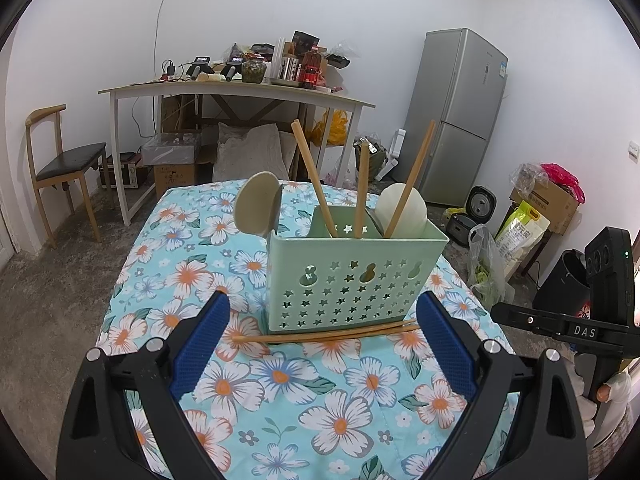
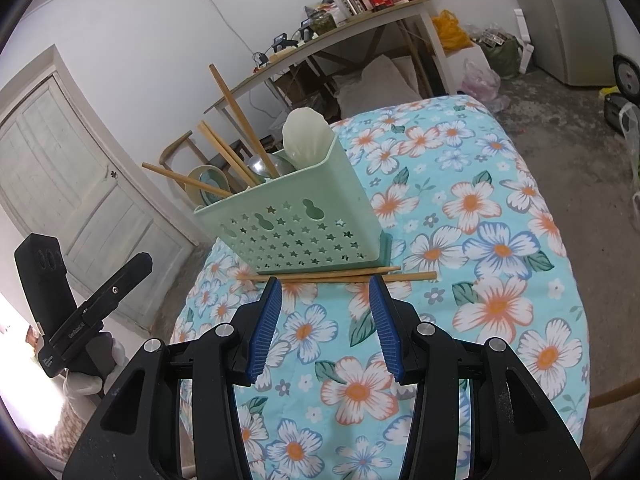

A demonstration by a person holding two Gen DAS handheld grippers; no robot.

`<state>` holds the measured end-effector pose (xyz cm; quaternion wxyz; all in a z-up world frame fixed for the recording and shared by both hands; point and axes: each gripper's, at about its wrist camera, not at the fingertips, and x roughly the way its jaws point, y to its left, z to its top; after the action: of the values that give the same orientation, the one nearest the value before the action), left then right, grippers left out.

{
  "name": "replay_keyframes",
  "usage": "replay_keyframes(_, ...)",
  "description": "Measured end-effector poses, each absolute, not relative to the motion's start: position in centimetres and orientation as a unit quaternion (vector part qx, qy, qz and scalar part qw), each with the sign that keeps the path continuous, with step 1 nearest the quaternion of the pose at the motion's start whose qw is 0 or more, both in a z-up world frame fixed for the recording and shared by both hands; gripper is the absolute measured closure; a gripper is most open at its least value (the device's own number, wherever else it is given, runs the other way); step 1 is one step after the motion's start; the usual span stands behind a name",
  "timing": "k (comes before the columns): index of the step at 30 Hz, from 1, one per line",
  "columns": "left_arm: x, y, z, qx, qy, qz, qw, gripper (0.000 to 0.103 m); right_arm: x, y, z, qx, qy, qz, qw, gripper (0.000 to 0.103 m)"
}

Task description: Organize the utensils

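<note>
A mint-green perforated utensil basket [image 1: 352, 280] [image 2: 296, 224] stands on the floral tablecloth [image 1: 280, 380] [image 2: 480, 240]. It holds upright wooden chopsticks [image 1: 312, 176] [image 2: 236, 108], a beige spoon [image 1: 258, 204] and a white spoon [image 1: 404, 210] [image 2: 306, 136]. Two wooden chopsticks [image 1: 328, 334] [image 2: 340, 276] lie flat on the cloth against the basket's near side. My left gripper [image 1: 323, 310] is open and empty, just before the lying chopsticks. My right gripper [image 2: 325, 286] is open and empty, its tips close to the same chopsticks.
A cluttered side table [image 1: 240, 90] stands behind, with a chair [image 1: 64, 160] at left and a grey fridge [image 1: 456, 120] at right. Bags and boxes [image 1: 540, 200] sit on the floor at right. A white door [image 2: 68, 172] shows in the right wrist view.
</note>
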<state>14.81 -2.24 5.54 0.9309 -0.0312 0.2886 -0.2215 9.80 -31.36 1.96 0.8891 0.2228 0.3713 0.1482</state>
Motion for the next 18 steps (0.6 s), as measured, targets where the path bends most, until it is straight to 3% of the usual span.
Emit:
replay_keyframes(13, 14.77, -2.54, 5.11, -0.029, 0.291, -0.222, 0.930, 0.011, 9.77, -31.46, 1.87, 0.222, 0.372, 0.150, 0.889, 0.058)
replay_keyframes(18, 14.70, -2.62, 4.89, -0.029, 0.293, -0.221, 0.930, 0.011, 9.83, -31.57, 1.79, 0.219, 0.374, 0.147, 0.889, 0.051)
